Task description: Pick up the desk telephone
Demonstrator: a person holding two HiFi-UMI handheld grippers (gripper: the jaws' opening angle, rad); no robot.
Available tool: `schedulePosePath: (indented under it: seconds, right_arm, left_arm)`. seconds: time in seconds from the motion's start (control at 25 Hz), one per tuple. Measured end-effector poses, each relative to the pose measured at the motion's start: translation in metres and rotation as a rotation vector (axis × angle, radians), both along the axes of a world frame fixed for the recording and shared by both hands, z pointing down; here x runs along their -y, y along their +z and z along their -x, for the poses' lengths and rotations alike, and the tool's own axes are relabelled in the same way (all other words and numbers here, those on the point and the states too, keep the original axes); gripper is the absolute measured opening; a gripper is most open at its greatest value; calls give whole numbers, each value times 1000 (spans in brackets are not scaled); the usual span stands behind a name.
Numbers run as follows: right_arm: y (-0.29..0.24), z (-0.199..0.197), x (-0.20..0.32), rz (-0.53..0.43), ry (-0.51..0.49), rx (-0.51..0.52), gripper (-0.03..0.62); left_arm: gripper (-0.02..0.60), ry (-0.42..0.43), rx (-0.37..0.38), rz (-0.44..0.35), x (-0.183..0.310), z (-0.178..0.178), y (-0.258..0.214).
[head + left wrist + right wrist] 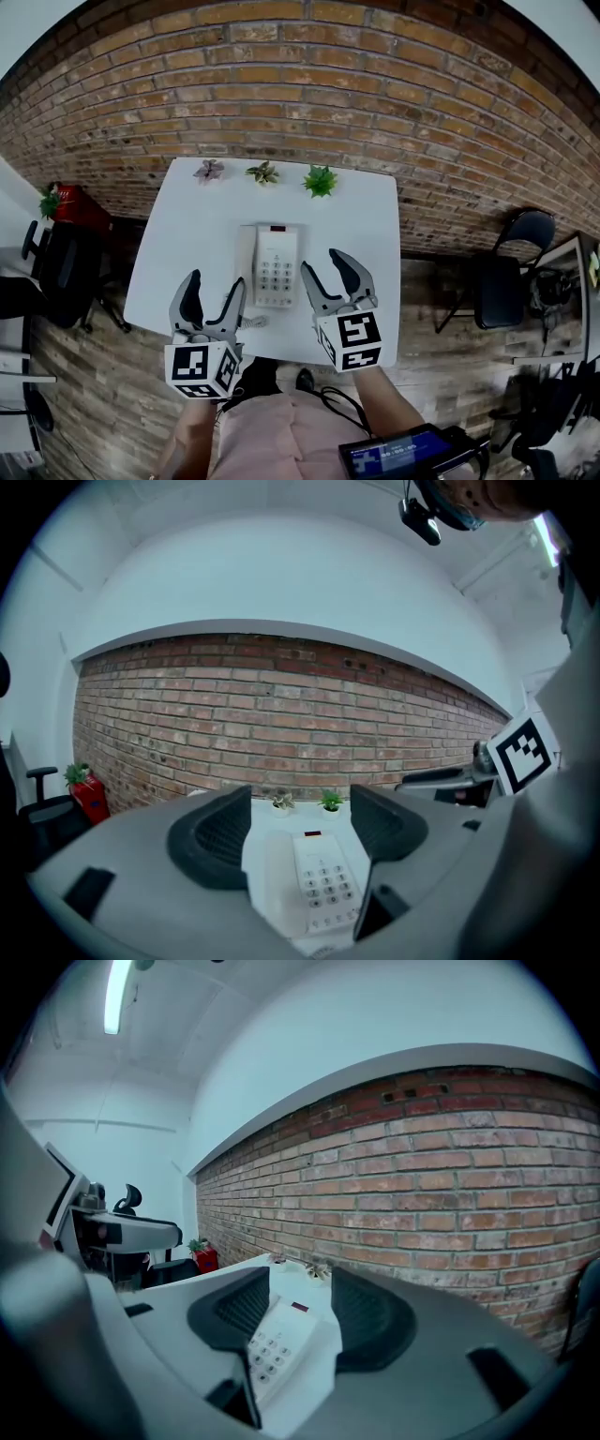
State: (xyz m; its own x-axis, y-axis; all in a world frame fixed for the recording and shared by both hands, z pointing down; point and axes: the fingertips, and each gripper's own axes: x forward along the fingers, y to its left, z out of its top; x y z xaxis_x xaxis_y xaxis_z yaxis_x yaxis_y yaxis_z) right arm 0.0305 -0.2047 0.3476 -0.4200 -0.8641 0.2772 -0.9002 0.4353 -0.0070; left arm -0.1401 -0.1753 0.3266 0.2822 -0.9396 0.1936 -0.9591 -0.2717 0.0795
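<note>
The white desk telephone (274, 264) lies flat on the white table (178, 244), handset along its left side, keypad facing up. My left gripper (216, 287) hovers over the near table edge, just left of the phone, jaws open and empty. To the phone's right my right gripper (325, 266) is also open, with nothing between its pads. In the left gripper view the telephone (323, 878) shows beyond the left gripper (300, 834). The right gripper view has the telephone (275, 1346) ahead and slightly left of the right gripper (291, 1314). Neither gripper touches it.
Three small potted plants (263, 172) line the table's far edge against a brick wall (300, 84). The phone's cord (249, 322) trails at the near edge. Office chairs stand left (56, 267) and right (511, 272). A red box (75, 204) sits left.
</note>
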Motion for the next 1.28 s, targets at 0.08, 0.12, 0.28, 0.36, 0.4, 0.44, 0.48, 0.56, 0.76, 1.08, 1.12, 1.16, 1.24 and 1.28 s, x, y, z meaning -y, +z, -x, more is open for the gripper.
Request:
schedulePosePath:
  seconds: [0.08, 0.12, 0.28, 0.36, 0.4, 0.44, 0.48, 0.56, 0.76, 1.08, 1.12, 1.16, 1.24, 1.28]
  right_arm:
    - [5, 5, 9, 17, 8, -6, 212]
    - [8, 7, 14, 24, 12, -6, 212]
    - [21, 16, 32, 55, 29, -12, 212]
    - [30, 19, 40, 77, 39, -16, 212]
    - [34, 20, 45, 88, 45, -18, 212]
    - [38, 21, 49, 98, 51, -19, 212]
    - [41, 22, 53, 106, 56, -20, 212]
    - [49, 23, 60, 124, 65, -22, 212]
    - [74, 26, 74, 184, 81, -23, 213]
    - [114, 33, 90, 285, 77, 15, 221]
    - [119, 34, 92, 294, 77, 17, 224]
    - [122, 35, 94, 303, 77, 18, 227]
    - [130, 36, 96, 323, 80, 25, 239]
    - [133, 36, 97, 333, 81, 31, 244]
  left_arm:
    - [337, 10, -14, 14, 12, 4, 5]
    - [337, 17, -22, 23, 18, 5, 8]
    - [342, 49, -50, 71, 41, 10, 26]
    - [344, 61, -61, 98, 52, 13, 36]
    - [344, 67, -67, 112, 57, 14, 41]
    - [345, 72, -72, 126, 61, 16, 46]
    - [346, 78, -75, 139, 66, 17, 51]
    - [348, 89, -82, 164, 73, 18, 61]
    - [353, 114, -102, 227, 89, 17, 86]
    - [367, 169, -136, 355, 108, 8, 133]
    - [367, 175, -141, 372, 109, 7, 139]
    - [370, 181, -146, 388, 110, 6, 144]
    - [376, 195, -156, 417, 113, 4, 154]
    - [379, 202, -160, 431, 115, 2, 158]
